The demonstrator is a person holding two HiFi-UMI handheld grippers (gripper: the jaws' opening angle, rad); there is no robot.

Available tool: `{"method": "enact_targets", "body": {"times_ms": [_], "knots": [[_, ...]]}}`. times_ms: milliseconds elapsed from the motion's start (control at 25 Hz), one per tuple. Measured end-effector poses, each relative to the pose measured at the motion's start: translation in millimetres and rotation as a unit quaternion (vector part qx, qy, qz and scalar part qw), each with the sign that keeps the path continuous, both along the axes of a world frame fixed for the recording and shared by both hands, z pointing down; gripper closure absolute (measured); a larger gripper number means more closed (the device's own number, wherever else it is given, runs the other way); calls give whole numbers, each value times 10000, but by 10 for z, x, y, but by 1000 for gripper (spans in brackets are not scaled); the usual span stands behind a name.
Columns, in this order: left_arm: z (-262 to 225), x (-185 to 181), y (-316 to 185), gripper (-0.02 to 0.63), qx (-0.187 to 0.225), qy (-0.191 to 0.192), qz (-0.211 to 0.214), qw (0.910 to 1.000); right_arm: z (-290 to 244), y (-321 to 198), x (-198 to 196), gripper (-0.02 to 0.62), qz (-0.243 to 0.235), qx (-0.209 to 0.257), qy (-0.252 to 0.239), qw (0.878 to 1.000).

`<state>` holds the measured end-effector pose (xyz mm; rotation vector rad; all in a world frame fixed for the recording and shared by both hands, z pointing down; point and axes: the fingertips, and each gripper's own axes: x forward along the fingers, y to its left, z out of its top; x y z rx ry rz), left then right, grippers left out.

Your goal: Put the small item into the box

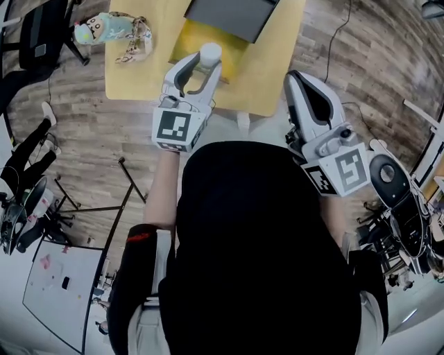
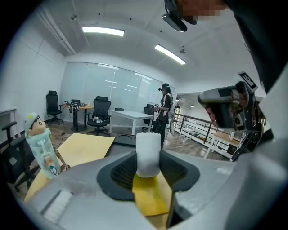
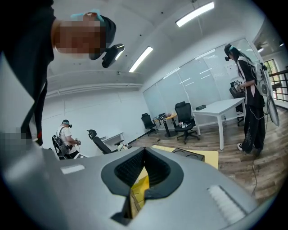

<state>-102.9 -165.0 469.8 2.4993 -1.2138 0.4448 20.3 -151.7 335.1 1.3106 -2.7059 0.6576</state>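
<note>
The small item is a white cylinder. My left gripper is shut on it, a pad on each side, and holds it upright. Directly below it lies the open yellow box, whose dark lid stands up at the far side. The box rests on a yellow table. My right gripper hangs to the right, just off the table's corner. Its jaws are shut with nothing between them, and a slice of the yellow box shows past them.
A toy-topped bottle and a patterned cord lie at the table's far left. Stands and gear crowd the wooden floor on both sides. People stand farther back in the room, among office chairs and desks.
</note>
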Motion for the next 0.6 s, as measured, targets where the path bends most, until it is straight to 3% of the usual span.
{"method": "enact_targets", "body": {"times_ms": [600], "knots": [[755, 75, -139, 439, -788, -418, 22, 9960, 416, -250, -204, 594, -552, -592, -49, 9967]]}}
